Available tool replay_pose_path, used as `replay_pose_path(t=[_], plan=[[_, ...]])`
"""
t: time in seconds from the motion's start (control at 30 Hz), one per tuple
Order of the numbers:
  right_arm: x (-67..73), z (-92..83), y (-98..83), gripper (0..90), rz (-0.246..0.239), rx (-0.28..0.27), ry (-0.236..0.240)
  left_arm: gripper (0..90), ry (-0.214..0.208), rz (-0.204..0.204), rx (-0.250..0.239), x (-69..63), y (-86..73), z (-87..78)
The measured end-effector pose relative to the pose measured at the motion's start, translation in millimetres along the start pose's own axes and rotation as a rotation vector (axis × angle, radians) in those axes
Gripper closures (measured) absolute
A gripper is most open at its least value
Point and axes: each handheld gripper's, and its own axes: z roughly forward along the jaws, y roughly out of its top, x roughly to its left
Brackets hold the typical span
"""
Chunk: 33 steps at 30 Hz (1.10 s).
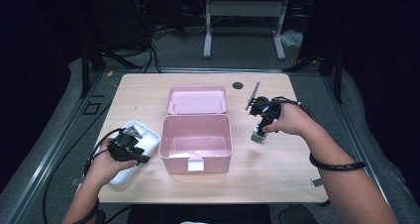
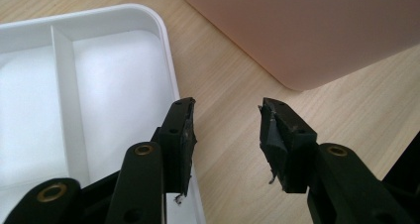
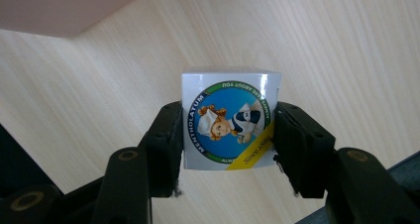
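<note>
A small white Mentholatum carton clamped in the right gripper, beside an open pink box.

Nearest the person, the left gripper (image 1: 130, 147) sits over the shallow white plastic divided tray (image 1: 148, 135) at the table's left; in the left gripper view its jaws stand apart with nothing between them, above the tray's rim (image 2: 168, 60) and the bare light wooden tabletop (image 2: 233, 135), and both tray compartments seen there look empty. Just right of the tray stands the pink plastic storage box (image 1: 197, 142), open, with only a pale patch on its floor that is too unclear to tell. On the box's right, the right gripper (image 1: 260, 132) has its jaws pressed on either side of the small white carton with the round blue-and-green label (image 3: 230, 120), held over the tabletop. Behind the box lies its pink lid (image 1: 197, 100), flat on the table.
</note>
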Motion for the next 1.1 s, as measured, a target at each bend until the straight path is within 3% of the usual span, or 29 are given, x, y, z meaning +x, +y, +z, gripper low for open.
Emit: replay_pose_path(t=[0.23,0.47,0.8,0.93,1.1], plan=[[13.8,-25.2,16.9,47.3,-0.117,-0.012,-0.019,49.4,0.008,-0.010,-0.010,1.7,-1.0,-0.3],[22.2,-49.2,28.9,47.4,-0.188,-0.031,-0.020,43.8,0.010,-0.010,-0.012,3.3,-1.7,-0.2],[30.6,-73.4,41.3,47.4,-0.230,-0.077,-0.049,44.8,-0.018,-0.030,-0.037,2.1,-2.5,-0.6],[34.7,-77.9,45.7,47.4,-0.247,-0.085,-0.043,45.0,-0.013,0.000,-0.039,0.1,-0.8,-0.9],[41.6,-81.4,52.7,47.4,-0.277,-0.091,-0.041,32.8,0.005,-0.024,-0.007,2.4,-1.3,2.8]])
